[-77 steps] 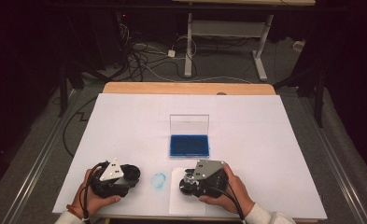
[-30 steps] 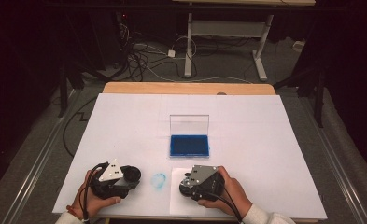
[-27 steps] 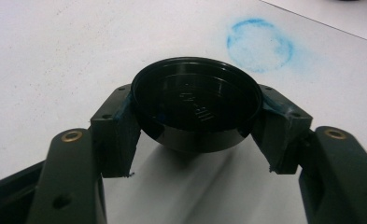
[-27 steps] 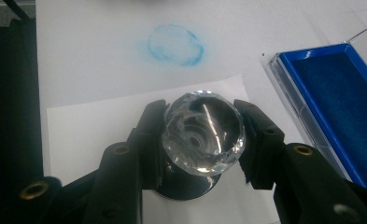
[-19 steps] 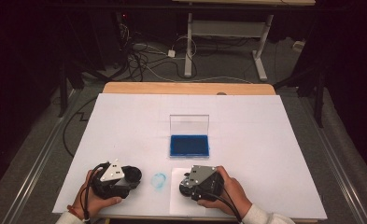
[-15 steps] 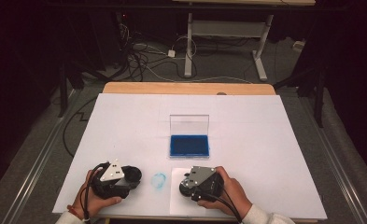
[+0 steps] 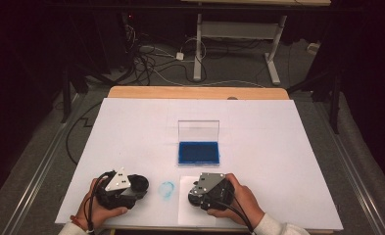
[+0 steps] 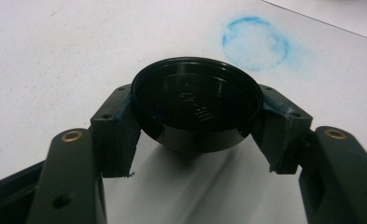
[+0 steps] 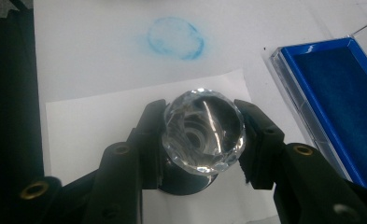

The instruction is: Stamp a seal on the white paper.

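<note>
Resting low on the tabletop (image 7: pixel 278 147), the left gripper (image 8: pixel 195 121) is clamped around a black round cap (image 8: pixel 195 100), apparently removed to expose the crystal-topped stamp (image 9: pixel 204 130), which the right gripper (image 9: pixel 202 140) grips over a paper sheet (image 9: pixel 92 116) near the blue ink pad (image 7: pixel 198 152).

Faceted crystal stamp (image 9: pixel 203 133) upright on paper (image 9: pixel 97 121) (black base); black cap (image 8: pixel 195 109) clamped.

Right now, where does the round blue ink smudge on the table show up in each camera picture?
High view: blue ink smudge, near edge, between the two grippers.
Left gripper view: upper right, beyond the black cap.
Right gripper view: top centre, beyond the crystal knob.
Shared landmark: the smudge itself on the white sheet.
</note>
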A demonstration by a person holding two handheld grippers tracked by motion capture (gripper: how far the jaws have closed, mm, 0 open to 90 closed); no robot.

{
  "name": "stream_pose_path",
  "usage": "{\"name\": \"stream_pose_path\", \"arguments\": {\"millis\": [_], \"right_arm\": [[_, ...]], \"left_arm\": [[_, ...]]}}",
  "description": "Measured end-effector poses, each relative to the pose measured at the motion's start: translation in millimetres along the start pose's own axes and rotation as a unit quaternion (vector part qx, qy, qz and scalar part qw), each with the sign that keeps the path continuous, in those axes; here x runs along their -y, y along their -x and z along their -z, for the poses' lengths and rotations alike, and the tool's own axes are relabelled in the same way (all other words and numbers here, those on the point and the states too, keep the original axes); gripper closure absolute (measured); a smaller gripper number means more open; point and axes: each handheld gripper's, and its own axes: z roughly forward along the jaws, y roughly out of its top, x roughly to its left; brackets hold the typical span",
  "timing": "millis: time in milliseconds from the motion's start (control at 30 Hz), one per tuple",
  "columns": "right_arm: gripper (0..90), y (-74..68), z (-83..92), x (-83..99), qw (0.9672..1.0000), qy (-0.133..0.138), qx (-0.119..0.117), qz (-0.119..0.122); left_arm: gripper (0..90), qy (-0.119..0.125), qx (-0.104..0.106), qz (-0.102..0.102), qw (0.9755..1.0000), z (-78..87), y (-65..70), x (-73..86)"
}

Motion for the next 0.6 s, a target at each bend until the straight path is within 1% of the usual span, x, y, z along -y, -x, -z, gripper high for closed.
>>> {"name": "stream_pose_path", "arguments": {"millis": [100,200,267,300,367,400,467,600], "right_arm": [[57.5,2.1,1.4,1.8,1.0000,0.002,-0.005,-0.007],[57.5,2.1,0.3,1.3,0.9999,0.002,-0.006,-0.009],[57.5,-2.6,-1.3,-3.0,0.9999,-0.007,0.008,0.008],[57.6,-3.6,-1.7,-4.0,0.9998,-0.009,0.011,0.011],[57.6,-3.5,-1.5,-3.6,0.9999,-0.009,0.011,0.006],[57.5,-3.9,-1.4,-4.0,0.9998,-0.011,0.013,0.012],[57.5,-5.7,-1.9,-5.3,0.9996,-0.014,0.018,0.016],[57.5,-5.8,-2.0,-4.8,0.9996,-0.013,0.019,0.016]], "left_arm": [[36.7,0.000,0.000,0.001,1.0000,0.3,-0.6,0.6],[36.7,0.001,-0.001,0.002,1.0000,0.6,-1.3,1.3],[36.7,0.001,-0.001,0.003,1.0000,0.8,-1.3,1.5],[36.7,0.001,-0.002,0.002,1.0000,1.1,-1.2,1.4],[36.7,0.001,0.000,0.002,1.0000,0.8,-1.0,1.3],[36.7,0.001,0.000,0.001,1.0000,0.6,-1.2,1.1],[36.7,0.004,0.003,0.001,1.0000,0.7,-0.8,0.5],[36.7,0.005,0.004,0.001,1.0000,0.1,-1.0,-0.6]]}}
